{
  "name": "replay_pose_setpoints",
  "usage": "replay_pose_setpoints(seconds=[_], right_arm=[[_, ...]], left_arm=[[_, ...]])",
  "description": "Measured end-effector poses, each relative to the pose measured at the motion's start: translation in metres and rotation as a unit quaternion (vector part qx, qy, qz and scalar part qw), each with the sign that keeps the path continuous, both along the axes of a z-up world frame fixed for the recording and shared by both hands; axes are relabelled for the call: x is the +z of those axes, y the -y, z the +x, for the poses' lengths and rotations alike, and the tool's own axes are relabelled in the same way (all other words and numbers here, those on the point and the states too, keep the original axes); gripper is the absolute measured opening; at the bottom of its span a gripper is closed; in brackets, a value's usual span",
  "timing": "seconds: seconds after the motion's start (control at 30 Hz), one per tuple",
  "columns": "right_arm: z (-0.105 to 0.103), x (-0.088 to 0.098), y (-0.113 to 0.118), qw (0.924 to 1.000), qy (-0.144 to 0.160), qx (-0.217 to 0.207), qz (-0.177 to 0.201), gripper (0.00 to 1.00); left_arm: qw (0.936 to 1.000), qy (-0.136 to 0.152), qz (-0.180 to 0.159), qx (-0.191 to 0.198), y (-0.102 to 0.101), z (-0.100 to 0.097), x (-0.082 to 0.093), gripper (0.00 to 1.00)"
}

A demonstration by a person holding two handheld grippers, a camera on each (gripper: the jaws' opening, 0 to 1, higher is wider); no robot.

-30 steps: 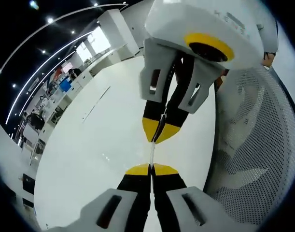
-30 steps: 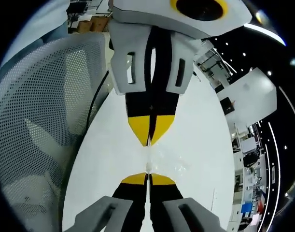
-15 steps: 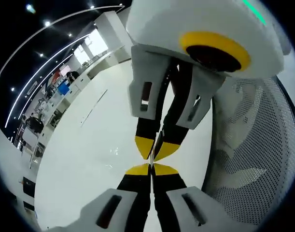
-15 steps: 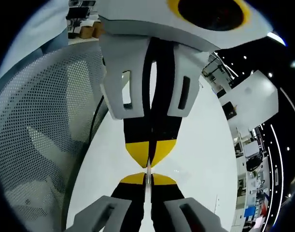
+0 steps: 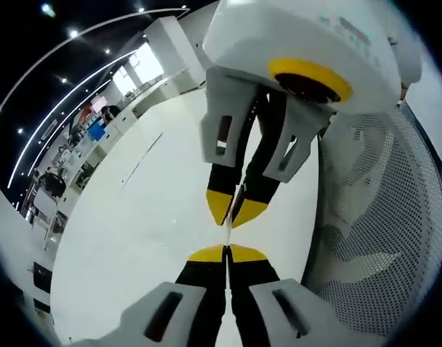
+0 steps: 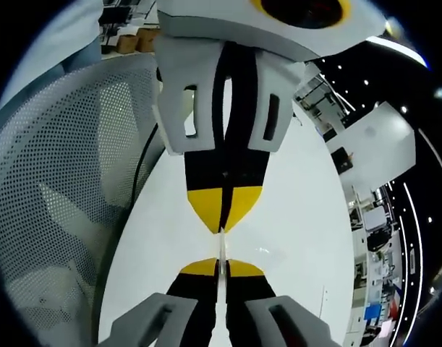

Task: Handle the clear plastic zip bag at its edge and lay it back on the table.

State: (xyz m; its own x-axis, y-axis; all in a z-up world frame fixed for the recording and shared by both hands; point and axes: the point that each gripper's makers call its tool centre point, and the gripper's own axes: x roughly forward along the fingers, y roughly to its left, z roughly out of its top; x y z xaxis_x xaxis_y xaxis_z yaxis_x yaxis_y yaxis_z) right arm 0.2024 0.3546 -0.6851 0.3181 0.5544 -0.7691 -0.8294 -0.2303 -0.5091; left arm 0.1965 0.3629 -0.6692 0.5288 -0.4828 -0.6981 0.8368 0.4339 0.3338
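Note:
The clear plastic zip bag (image 5: 226, 233) shows as a thin, see-through edge stretched between the two grippers above the white table (image 5: 134, 217). My left gripper (image 5: 226, 253) is shut on one end of that edge. The right gripper (image 5: 235, 211) comes down from the top of the left gripper view, its yellow tips pinched on the other end. In the right gripper view my right gripper (image 6: 221, 266) is shut on the bag edge (image 6: 221, 247), and the left gripper (image 6: 222, 220) faces it tip to tip. Faint glints of the bag film (image 6: 268, 251) lie over the table.
A white mesh chair (image 5: 380, 217) stands close beside the table edge, also in the right gripper view (image 6: 54, 181). A dark cable (image 6: 141, 170) hangs between chair and table. Office desks and ceiling lights (image 5: 69, 137) lie far behind.
The two grippers closed in almost tip to tip half a second ago and have now drawn slightly apart again. Both stay shut on the bag's edge.

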Motion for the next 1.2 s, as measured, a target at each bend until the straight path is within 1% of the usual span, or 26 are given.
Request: replay_pose_setpoints(seconds=[0.07, 0.27, 0.6, 1.03, 1.07, 1.1, 1.13, 1.17, 1.2], right_arm=[[-0.001, 0.0, 0.0, 1.0, 0.0, 0.0, -0.001, 0.0], [-0.003, -0.002, 0.0, 1.0, -0.001, 0.002, -0.003, 0.0], [0.002, 0.0, 0.002, 1.0, 0.006, -0.007, -0.002, 0.0], [0.001, -0.003, 0.014, 0.9997, 0.01, -0.017, -0.013, 0.0], [0.001, -0.003, 0.015, 0.9996, 0.01, -0.02, -0.015, 0.0], [0.007, -0.005, 0.026, 0.9984, 0.021, -0.035, -0.038, 0.0], [0.009, -0.008, 0.031, 0.9982, 0.022, -0.036, -0.043, 0.0], [0.01, -0.008, 0.034, 0.9984, 0.013, -0.043, -0.034, 0.0], [0.011, -0.006, 0.037, 0.9984, 0.011, -0.047, -0.03, 0.0]], left_arm=[[1.0, -0.008, 0.001, 0.001, -0.001, -0.002, -0.002, 0.0], [0.9998, -0.016, -0.001, 0.006, -0.002, -0.003, -0.002, 0.0], [0.9998, -0.013, -0.001, 0.015, -0.005, -0.001, 0.0, 0.0], [0.9999, -0.013, 0.005, 0.01, -0.004, -0.003, -0.004, 0.0], [0.9998, -0.013, 0.006, 0.01, -0.005, -0.003, -0.003, 0.0], [0.9996, -0.013, 0.023, 0.013, -0.011, -0.004, -0.006, 0.0], [0.9994, -0.011, 0.03, 0.013, -0.014, -0.004, -0.007, 0.0], [0.9995, -0.015, 0.025, 0.014, -0.017, -0.006, -0.008, 0.0], [0.9994, -0.019, 0.023, 0.017, -0.018, -0.007, -0.008, 0.0]])
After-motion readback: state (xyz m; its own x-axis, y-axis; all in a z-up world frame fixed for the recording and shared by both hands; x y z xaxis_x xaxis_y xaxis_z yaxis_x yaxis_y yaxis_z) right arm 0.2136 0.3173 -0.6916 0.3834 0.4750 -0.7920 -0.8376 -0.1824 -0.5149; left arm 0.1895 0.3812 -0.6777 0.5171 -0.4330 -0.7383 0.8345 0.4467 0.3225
